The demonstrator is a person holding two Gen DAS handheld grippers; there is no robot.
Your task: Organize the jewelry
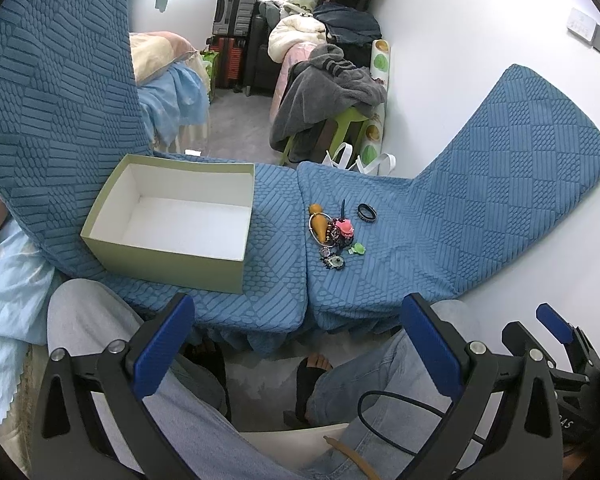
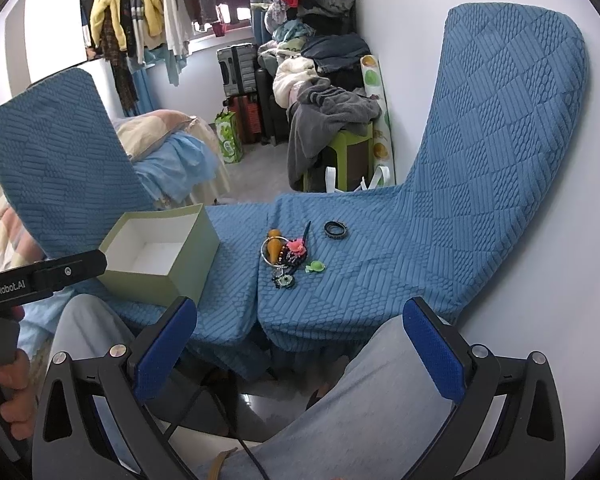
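On the right-hand blue cushion [image 1: 420, 240] sits the jewelry pile [image 1: 332, 236], a dark ring [image 1: 367, 213] lying just apart from it. Beside it, the green box [image 1: 172, 220] waits open-topped and bare inside, likely set there to receive the pieces. Both the left gripper [image 1: 296, 344] and right gripper [image 2: 300, 344] hover wide open near the person's knees, holding nothing.

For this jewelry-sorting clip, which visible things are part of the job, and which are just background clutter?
Part of the job:
- open green box, nothing inside
- jewelry pile on the blue cushion
- dark ring, apart from the pile
- small green piece
- left tool and right tool, both open

Just lying about:
- suitcases
- grey clothes heap
- hanging clothes
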